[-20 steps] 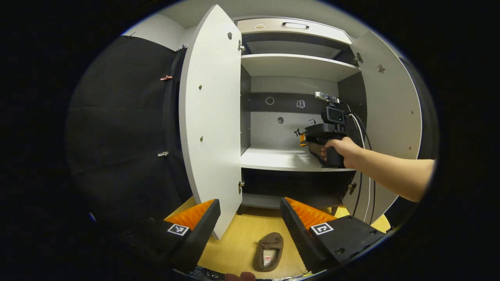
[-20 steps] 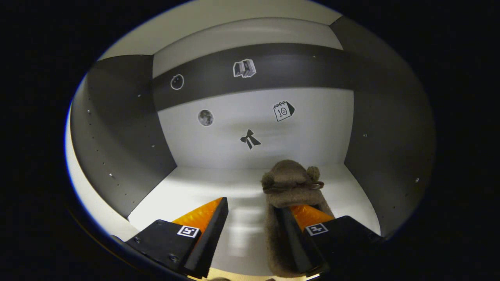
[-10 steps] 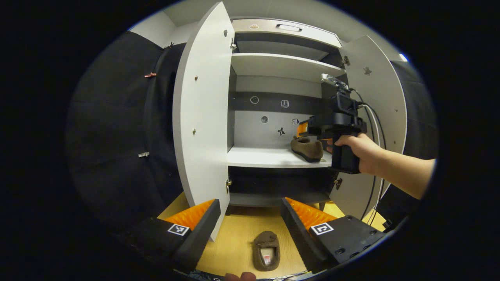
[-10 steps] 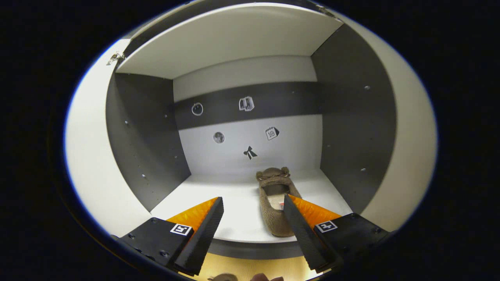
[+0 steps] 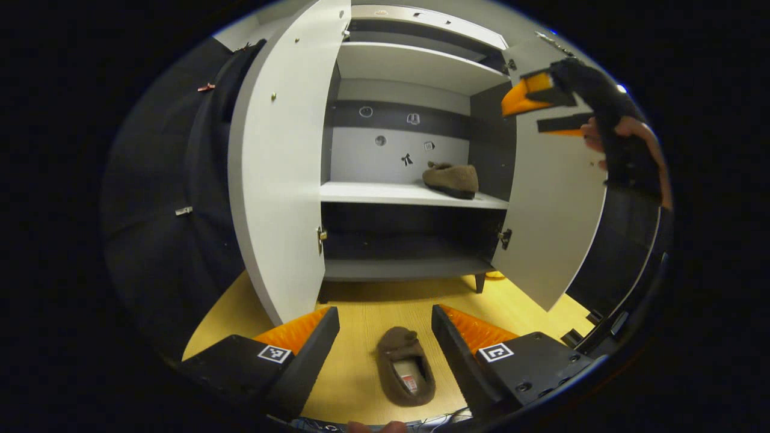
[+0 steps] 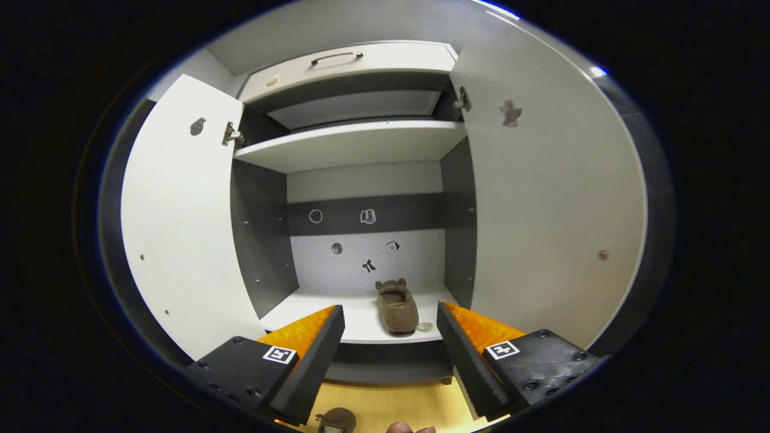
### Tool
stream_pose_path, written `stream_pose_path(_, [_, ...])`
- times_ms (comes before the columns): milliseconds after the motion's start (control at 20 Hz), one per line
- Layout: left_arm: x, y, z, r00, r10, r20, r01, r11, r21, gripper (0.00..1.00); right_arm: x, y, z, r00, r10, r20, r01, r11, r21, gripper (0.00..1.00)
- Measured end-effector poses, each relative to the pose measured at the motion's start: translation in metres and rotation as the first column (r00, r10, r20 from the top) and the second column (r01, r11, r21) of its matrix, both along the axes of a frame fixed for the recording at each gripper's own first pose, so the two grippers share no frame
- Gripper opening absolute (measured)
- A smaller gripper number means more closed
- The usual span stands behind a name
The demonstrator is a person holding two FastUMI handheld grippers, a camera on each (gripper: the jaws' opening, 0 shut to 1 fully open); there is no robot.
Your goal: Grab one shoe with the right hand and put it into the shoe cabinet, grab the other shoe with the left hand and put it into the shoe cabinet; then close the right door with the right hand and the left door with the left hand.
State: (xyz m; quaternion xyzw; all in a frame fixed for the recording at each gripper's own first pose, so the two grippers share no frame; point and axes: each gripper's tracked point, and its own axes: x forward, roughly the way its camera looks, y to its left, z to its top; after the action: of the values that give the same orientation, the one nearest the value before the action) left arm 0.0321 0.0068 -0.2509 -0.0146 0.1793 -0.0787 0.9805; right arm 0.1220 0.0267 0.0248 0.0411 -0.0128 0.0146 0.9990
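Left gripper view: left tongs (image 5: 385,343) gape over the brown fuzzy slipper (image 5: 403,373) on the floor before the white shoe cabinet (image 5: 283,180); lower squarely, pinch its side wall. Right tongs (image 6: 390,343) gape empty; its twin (image 6: 396,307) rests shelved.

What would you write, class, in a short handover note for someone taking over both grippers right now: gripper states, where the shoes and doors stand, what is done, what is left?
Left gripper: open, holding nothing, above the shoe on the floor.
Right gripper: open, holding nothing, facing the shoe cabinet from outside it.
Shoe on the shelf: lies on the middle shelf, toward its right side.
Left door and right door: both open.
Done: one shoe is in.
Left: take the floor shoe with the left gripper, put it in the cabinet, then close the right door and the left door.
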Motion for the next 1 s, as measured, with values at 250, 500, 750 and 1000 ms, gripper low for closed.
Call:
stream_pose_path(250, [0.001, -0.010, -0.088, 0.980, -0.050, -0.190, 0.047, 0.999, -0.024, 0.98, -0.045, -0.023, 0.005, 1.000, -0.021, -0.014, 0.021, 1.000, 0.021, 0.98])
stream_pose_path(500, [0.024, -0.016, -0.150, 0.951, -0.043, -0.305, 0.025, 0.998, -0.061, 0.92, -0.077, -0.042, 0.013, 0.999, -0.033, -0.018, 0.034, 0.998, 0.048, 0.98])
stream_pose_path(750, [0.047, -0.020, -0.198, 0.926, -0.035, -0.376, 0.022, 0.999, -0.039, 0.86, -0.092, -0.058, 0.016, 0.999, -0.049, -0.016, 0.050, 0.997, 0.054, 0.98])
stream_pose_path(1000, [0.074, -0.024, -0.213, 0.939, -0.039, -0.342, 0.040, 0.999, -0.004, 0.74, -0.100, -0.081, 0.010, 0.996, -0.087, -0.028, 0.087, 0.996, 0.013, 0.98])
